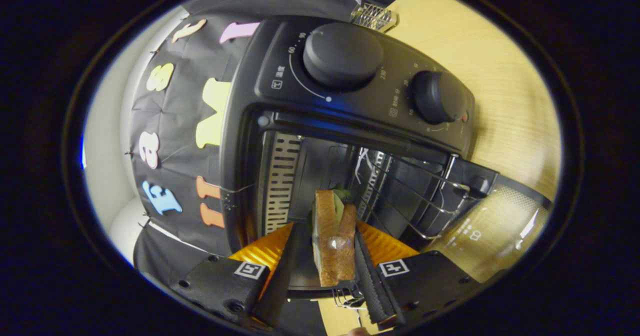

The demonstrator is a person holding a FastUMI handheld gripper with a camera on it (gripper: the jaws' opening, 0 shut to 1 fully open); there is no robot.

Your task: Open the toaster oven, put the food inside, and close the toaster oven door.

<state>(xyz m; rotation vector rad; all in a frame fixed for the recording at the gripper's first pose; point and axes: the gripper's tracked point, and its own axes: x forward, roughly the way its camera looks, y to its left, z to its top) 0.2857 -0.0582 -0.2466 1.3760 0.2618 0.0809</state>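
Observation:
The black toaster oven [350, 101] stands with its door [492, 226] swung fully open. Its wire rack [410, 191] shows inside the cavity. The view is rolled a quarter turn, so the oven's two knobs sit above the opening. A wrapped sandwich [334, 241] of toasted bread with green filling stands on edge between the fingers of my gripper [325, 226], at the oven's mouth. It reaches past the fingertips into the cavity. The finger on the rack's side touches the sandwich. A narrow dark gap shows between the sandwich and the other finger.
The oven sits on a light wooden table [505, 86]. A small clear wire-grid object [374, 16] lies on the table beyond the oven. Black booth cloth [170, 141] hangs close beside the oven on the side away from the door.

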